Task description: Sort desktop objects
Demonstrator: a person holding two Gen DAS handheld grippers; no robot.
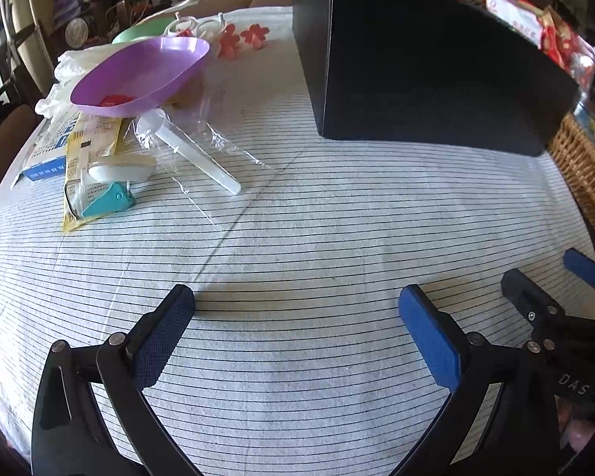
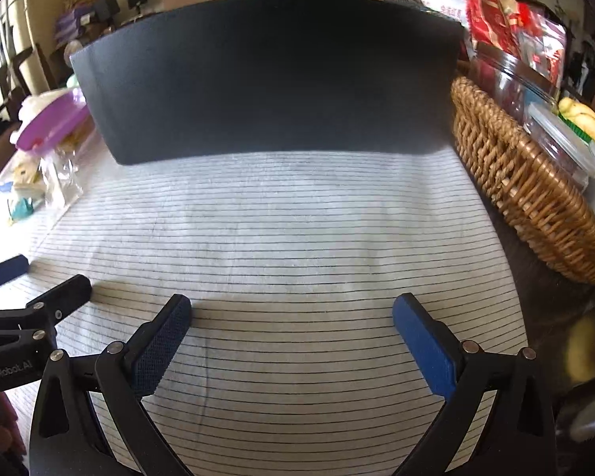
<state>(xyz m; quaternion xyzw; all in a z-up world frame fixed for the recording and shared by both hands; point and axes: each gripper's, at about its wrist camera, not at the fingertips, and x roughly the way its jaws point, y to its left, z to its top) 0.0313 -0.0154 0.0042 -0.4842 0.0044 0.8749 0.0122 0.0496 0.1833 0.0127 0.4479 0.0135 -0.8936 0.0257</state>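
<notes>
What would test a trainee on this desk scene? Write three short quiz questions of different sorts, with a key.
1. True or false: the left gripper is shut on the white scoop.
2. Multiple choice: the purple bowl sits on which side of the black box in the left wrist view? A) left B) right C) on top of it
3. Fill in: at the right edge of the striped cloth stands a woven ____.

Key:
1. False; both the left gripper and the right gripper are open and hold nothing.
2. A
3. basket
</notes>
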